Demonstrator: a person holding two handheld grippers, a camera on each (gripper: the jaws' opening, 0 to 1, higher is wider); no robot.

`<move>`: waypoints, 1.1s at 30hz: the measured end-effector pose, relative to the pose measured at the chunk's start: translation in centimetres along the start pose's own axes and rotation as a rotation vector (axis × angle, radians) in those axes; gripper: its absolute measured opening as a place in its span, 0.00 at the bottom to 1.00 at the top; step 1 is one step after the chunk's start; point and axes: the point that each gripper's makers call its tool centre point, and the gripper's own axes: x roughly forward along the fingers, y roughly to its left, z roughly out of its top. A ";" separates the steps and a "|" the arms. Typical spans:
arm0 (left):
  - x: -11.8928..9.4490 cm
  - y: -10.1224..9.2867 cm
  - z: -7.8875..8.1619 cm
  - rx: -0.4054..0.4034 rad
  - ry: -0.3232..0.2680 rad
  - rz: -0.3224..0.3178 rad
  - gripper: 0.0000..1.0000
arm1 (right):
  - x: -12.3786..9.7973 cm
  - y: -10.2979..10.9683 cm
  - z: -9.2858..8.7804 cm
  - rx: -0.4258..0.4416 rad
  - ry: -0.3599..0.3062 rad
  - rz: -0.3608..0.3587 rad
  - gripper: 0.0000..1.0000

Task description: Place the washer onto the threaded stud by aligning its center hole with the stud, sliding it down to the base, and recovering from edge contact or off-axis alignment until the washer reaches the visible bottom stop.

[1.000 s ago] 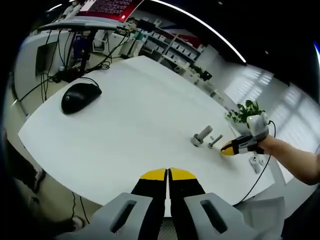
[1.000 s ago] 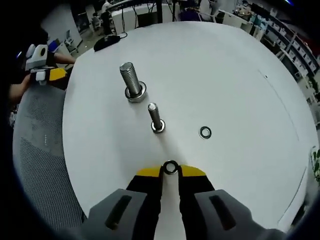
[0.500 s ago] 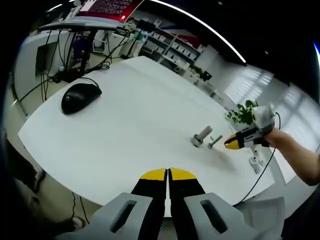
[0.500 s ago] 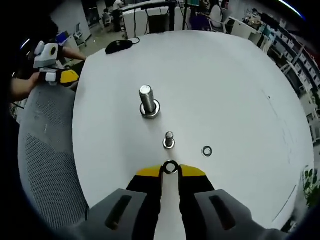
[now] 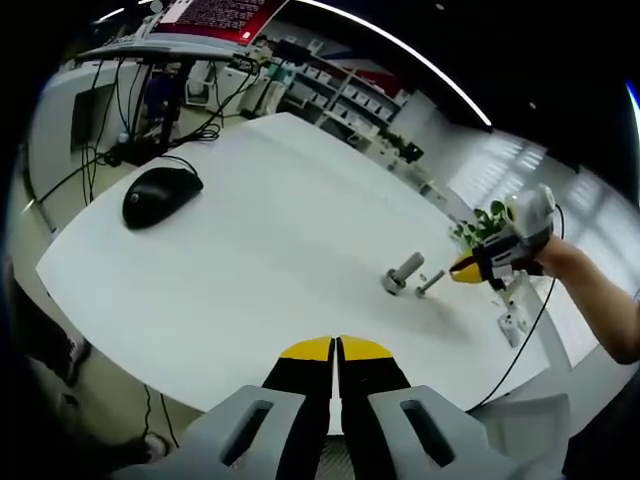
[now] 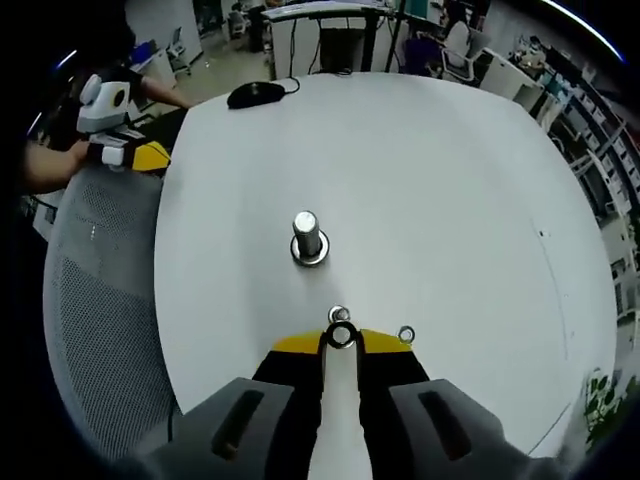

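A round white table (image 6: 420, 170) fills both views, and the small threaded stud (image 6: 339, 315) standing on it serves as the landmark here.

In the right gripper view, the right gripper (image 6: 341, 341) is clenched on a small metal washer (image 6: 342, 336), pinching its rim so the centre hole stays open. The washer hangs directly over the small stud, whose top peeks out just beyond the jaw tips, so the camera looks almost straight down the stud's axis. That pose appears chosen to line the hole up with the stud before lowering; the washer is not yet threaded on. A second washer (image 6: 406, 334) lies flat on the table just to the right of the stud. A larger bolt (image 6: 307, 237) stands upright farther beyond the stud, toward the table's centre.

In the left gripper view, the left gripper (image 5: 336, 348) hovers near the table's edge, well apart from the stud (image 5: 430, 283), jaws pressed together with nothing between them, seemingly kept clear of the work. A black computer mouse (image 5: 160, 194) rests far from the stud near the opposite edge. A grey mesh chair (image 6: 95, 290) sits beside the table.

A red screen (image 5: 215, 14) beyond the table carries text too small to read; no brand marks are legible.
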 end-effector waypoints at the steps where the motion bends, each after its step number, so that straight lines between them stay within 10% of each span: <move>1: 0.0 0.0 0.0 0.001 0.001 0.000 0.00 | 0.1 0.0 0.1 -0.008 0.003 0.000 0.13; 33: 0.0 0.0 0.1 0.000 -0.005 0.000 0.00 | 4.6 0.0 -1.3 -0.097 0.126 0.066 0.13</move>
